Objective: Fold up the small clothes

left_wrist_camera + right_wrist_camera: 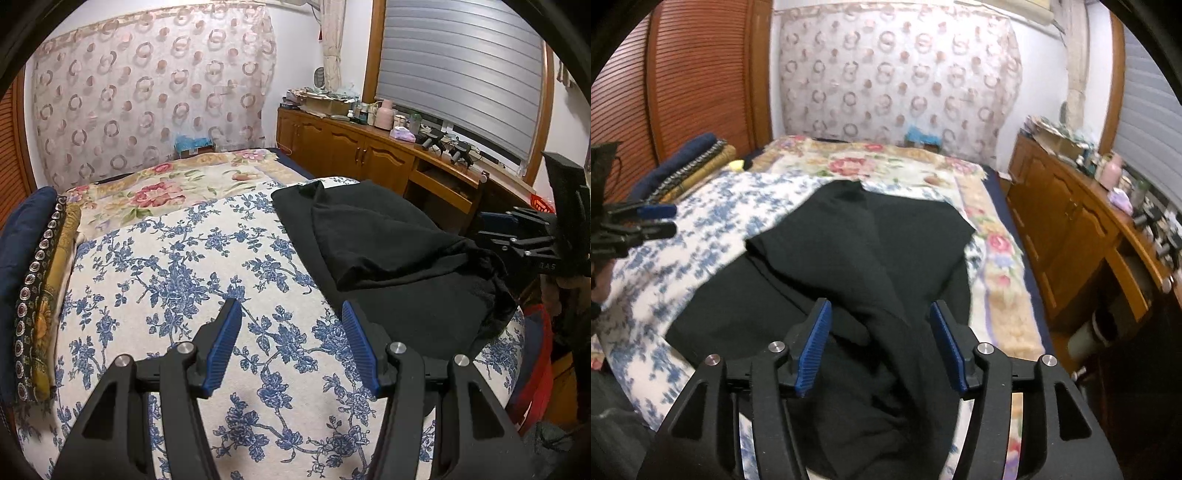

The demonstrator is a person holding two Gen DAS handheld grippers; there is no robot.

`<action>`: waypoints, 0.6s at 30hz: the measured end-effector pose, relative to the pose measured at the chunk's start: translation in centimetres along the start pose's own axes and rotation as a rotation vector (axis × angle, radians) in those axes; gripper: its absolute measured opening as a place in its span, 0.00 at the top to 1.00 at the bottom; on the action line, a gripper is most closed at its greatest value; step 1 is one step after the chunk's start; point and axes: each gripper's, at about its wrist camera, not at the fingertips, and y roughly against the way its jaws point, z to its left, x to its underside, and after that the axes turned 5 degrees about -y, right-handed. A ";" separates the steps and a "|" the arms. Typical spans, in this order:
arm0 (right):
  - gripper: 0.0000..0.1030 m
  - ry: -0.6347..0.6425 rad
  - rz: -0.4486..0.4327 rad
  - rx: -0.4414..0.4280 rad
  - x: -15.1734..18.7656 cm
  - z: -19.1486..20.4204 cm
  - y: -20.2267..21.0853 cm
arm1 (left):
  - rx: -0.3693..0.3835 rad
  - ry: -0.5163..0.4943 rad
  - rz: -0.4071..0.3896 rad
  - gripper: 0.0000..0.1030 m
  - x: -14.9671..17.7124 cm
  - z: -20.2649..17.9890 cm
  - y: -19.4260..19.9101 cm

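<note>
Garment: a black garment is lying across the middle of the right wrist view, partly folded, with one layer doubled over the lower one and a loose ridge of cloth running down toward the bottom of the frame; in the left wrist view it is sitting at the right of centre.

Fold state: the doubled layer is lying slightly askew, so the fold is probably only part way done and the edges may need squaring.

Right gripper: the right gripper is hovering over the bunched near end of the garment, its blue pads standing spread. Cloth is showing between them, but the pads are not pressing on it, so nothing is being held. The view here is blurred, so whether a fingertip is brushing the fabric I cannot tell.

Left gripper: the left gripper is hanging spread and empty over bare quilt, to the left of the garment, likely waiting clear so the cloth is lying undisturbed.

Bed: the blue-flowered quilt is giving a flat, wide surface for folding; a pink-flowered blanket is lying beyond it toward the upper part of the frame.

Surroundings: a stack of folded textiles is sitting at the left edge, and a wooden cabinet is running along the upper right.
</note>
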 end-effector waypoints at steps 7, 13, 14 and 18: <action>0.44 0.066 0.057 -0.075 -1.9 3.0 -4.1 | -0.002 0.006 0.001 0.46 0.1 0.1 0.1; 0.44 0.132 0.138 -0.145 -3.2 5.8 -8.0 | 0.001 0.009 0.008 0.46 0.5 -0.1 -0.1; 0.44 0.144 0.154 -0.157 -3.2 6.3 -8.6 | 0.001 0.009 0.009 0.46 0.5 -0.1 -0.1; 0.44 0.197 0.198 -0.192 -3.2 8.4 -10.1 | 0.004 0.007 0.015 0.46 0.7 -0.3 -0.4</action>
